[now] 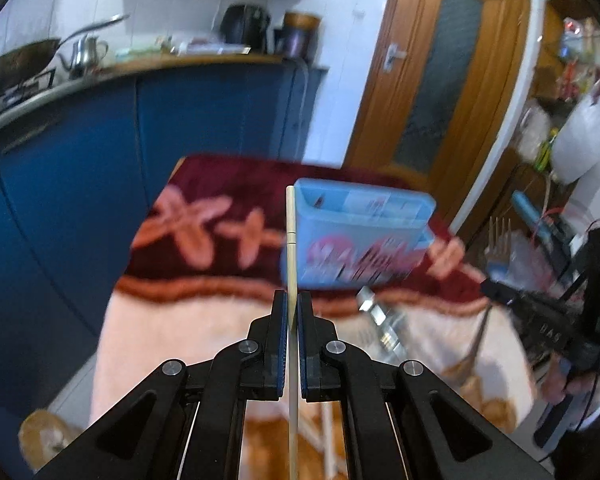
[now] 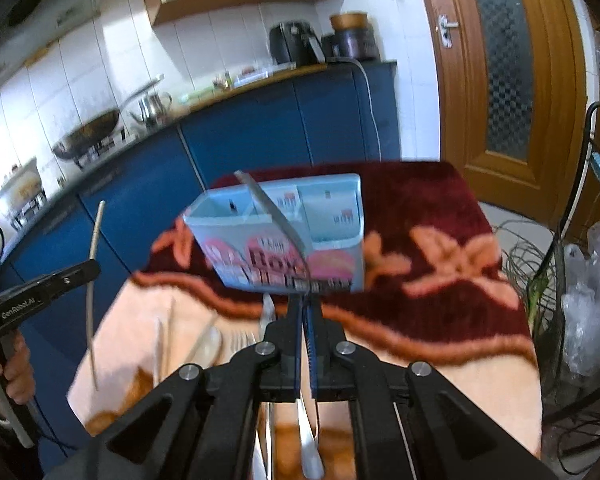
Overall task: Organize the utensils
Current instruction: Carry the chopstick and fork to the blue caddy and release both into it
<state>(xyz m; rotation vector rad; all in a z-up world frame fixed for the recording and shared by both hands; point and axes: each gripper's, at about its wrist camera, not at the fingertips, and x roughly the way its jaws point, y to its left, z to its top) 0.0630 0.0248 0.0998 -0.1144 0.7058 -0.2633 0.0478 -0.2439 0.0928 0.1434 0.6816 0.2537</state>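
Slippage threatened: your left tool (image 1: pixel 293 312) clenched a chopstick (image 1: pixel 291 248), your right tool (image 2: pixel 307 308) a knife (image 2: pixel 276 216); either could miss the blue holder (image 2: pixel 284 240) near the worktop's far edge.

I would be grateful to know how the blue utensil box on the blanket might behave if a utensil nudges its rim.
The blue utensil box looks like thin plastic and nearly empty, so probably light and easily shoved. It stands tall on a soft plush blanket, so it may well tip rather than slide. Its compartment walls seem stiff enough to hold their shape.
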